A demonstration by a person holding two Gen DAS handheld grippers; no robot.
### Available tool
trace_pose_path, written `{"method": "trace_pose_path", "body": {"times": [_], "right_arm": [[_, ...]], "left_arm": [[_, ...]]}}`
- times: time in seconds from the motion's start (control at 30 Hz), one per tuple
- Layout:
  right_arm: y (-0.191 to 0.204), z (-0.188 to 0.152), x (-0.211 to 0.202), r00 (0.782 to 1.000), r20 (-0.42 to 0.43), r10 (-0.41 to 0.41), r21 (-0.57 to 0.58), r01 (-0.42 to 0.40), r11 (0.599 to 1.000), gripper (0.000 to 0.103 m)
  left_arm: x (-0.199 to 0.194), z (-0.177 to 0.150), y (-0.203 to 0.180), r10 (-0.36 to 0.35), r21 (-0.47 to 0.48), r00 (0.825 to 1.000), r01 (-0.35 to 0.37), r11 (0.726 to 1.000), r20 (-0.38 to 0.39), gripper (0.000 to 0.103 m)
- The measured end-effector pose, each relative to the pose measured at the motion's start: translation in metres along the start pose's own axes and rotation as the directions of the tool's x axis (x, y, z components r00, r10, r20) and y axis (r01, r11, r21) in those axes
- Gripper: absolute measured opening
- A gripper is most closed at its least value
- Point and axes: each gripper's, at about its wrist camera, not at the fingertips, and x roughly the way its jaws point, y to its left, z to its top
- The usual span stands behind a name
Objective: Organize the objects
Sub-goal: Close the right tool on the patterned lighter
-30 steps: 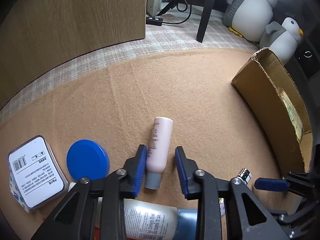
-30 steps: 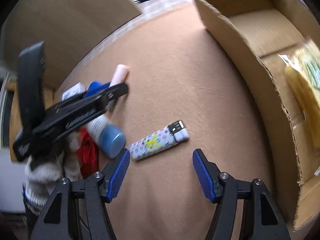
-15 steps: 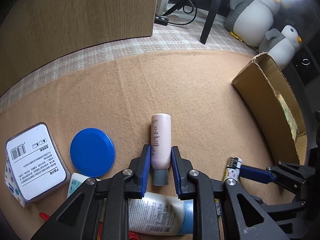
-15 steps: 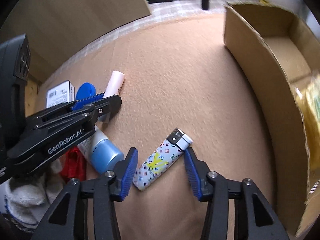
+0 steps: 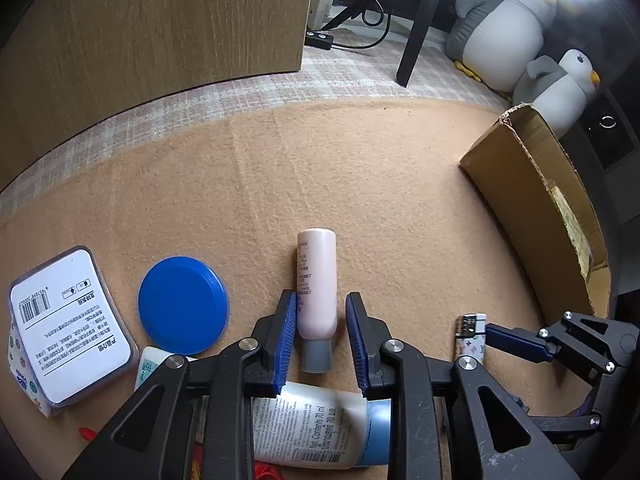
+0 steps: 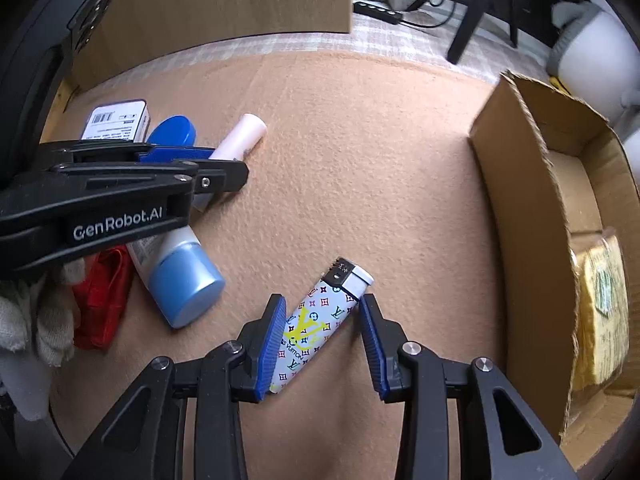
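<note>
A pink bottle (image 5: 316,276) with a grey cap lies on the tan mat, pointing away from me. My left gripper (image 5: 321,298) straddles its lower half; the jaws are opening, and a narrow gap shows at the right pad. A patterned lighter (image 6: 316,320) lies slantwise on the mat. My right gripper (image 6: 323,300) is around it with jaws closing; the blue pads sit close beside the lighter without clamping it. The left wrist view shows the lighter (image 5: 470,336) at lower right, next to a right-gripper finger (image 5: 508,338).
An open cardboard box (image 6: 520,184) stands at the right with a yellow packet (image 6: 600,300) inside. Near the left gripper lie a blue lid (image 5: 182,304), a white barcode pack (image 5: 68,320), a blue-capped white tube (image 6: 180,280) and a red item (image 6: 100,292). A wooden panel (image 5: 160,32) and penguin plushes (image 5: 504,28) stand behind.
The left jaws closed onto the pink bottle, then spread slightly. The right gripper rolled and shifted until the lighter lay between its jaws, which narrowed around it.
</note>
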Motion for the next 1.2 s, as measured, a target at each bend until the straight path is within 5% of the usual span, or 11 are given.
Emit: {"method": "trace_pose_path", "body": {"times": [0.4,0.6,0.77,1.0,1.2], "right_arm": [[-0.002,-0.013,-0.002,0.998,0.017,0.054,0.042,-0.055,0.998,0.033],[-0.008,-0.019,-0.013,0.992,0.076,0.100,0.064,-0.105,0.992,0.014],[-0.012,-0.017,-0.010,0.991,0.042,0.129,0.078,-0.132,0.988,0.015],[-0.003,-0.023,-0.002,0.996,-0.004,0.089,0.068,-0.088,0.994,0.031],[0.008,-0.028,-0.001,0.999,-0.017,0.030,-0.005,-0.030,1.000,0.028]], "left_arm": [[0.004,0.004,-0.006,0.030,0.028,0.999,-0.030,0.999,0.019,0.022],[0.004,0.003,-0.004,0.009,0.012,1.000,-0.009,1.000,0.022,0.022],[0.005,0.002,-0.004,0.010,0.014,1.000,-0.010,1.000,0.022,0.022],[0.006,0.002,-0.004,0.008,0.011,1.000,-0.009,1.000,0.025,0.022],[0.005,0.002,-0.002,0.008,0.010,1.000,-0.008,1.000,0.028,0.022]]}}
